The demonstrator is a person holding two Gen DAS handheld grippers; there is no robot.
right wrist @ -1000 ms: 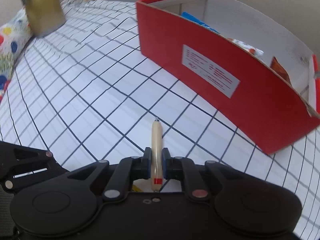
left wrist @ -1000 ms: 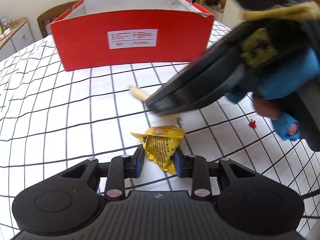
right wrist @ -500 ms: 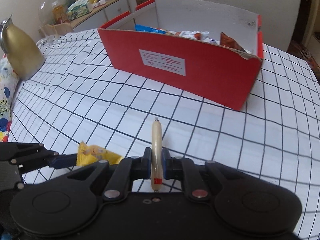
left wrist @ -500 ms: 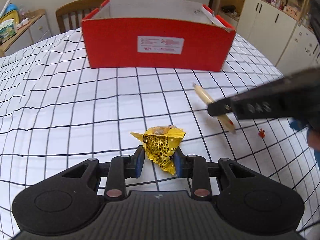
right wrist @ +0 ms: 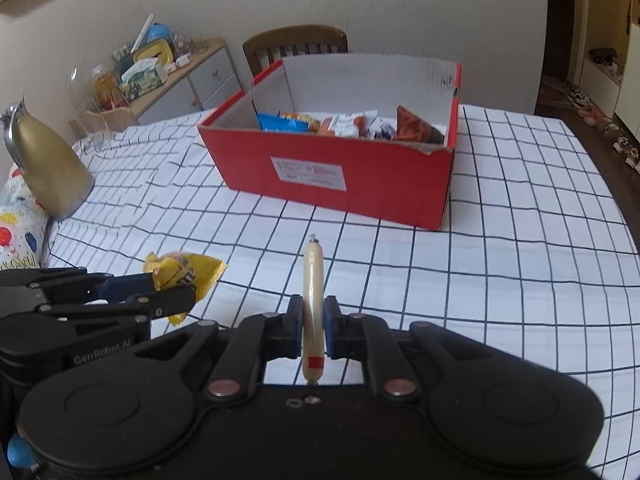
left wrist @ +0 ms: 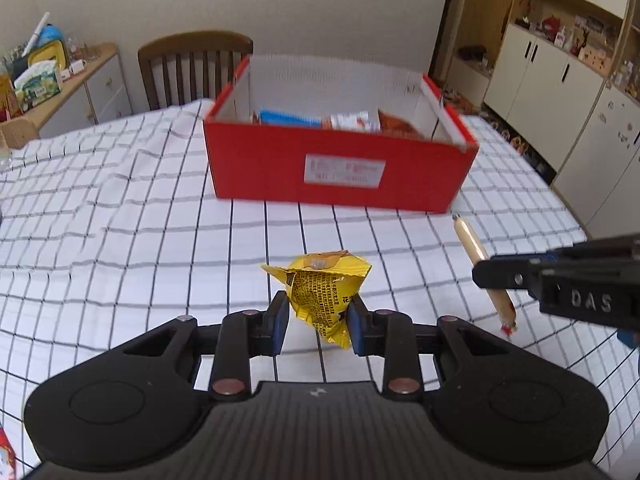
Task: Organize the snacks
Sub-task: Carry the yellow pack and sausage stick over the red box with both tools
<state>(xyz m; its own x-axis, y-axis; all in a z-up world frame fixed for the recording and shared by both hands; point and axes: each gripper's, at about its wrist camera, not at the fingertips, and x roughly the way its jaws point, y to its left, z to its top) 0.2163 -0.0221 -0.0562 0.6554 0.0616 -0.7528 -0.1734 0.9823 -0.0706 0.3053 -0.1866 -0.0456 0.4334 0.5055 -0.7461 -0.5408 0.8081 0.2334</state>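
My left gripper [left wrist: 318, 322] is shut on a crumpled yellow snack packet [left wrist: 322, 292], held above the checked tablecloth. That packet [right wrist: 186, 274] and the left gripper [right wrist: 168, 292] also show at the lower left of the right wrist view. My right gripper [right wrist: 313, 330] is shut on a thin beige sausage stick [right wrist: 313, 280] with a red band near its lower end. The same stick [left wrist: 478, 258] appears at the right of the left wrist view. An open red cardboard box [left wrist: 340, 168] [right wrist: 332, 172] stands ahead of both grippers with several snack packs inside.
A gold jug [right wrist: 48, 168] stands at the table's left edge. A wooden chair [left wrist: 196, 68] is behind the box, a cluttered sideboard [right wrist: 168, 76] is at the back left, and white cupboards [left wrist: 560, 80] line the right. The checked tablecloth [right wrist: 500, 280] covers the table.
Both grippers have risen with their snacks, so the box's inside now shows. The right gripper has swung from across the left view to its right edge and rolled level.
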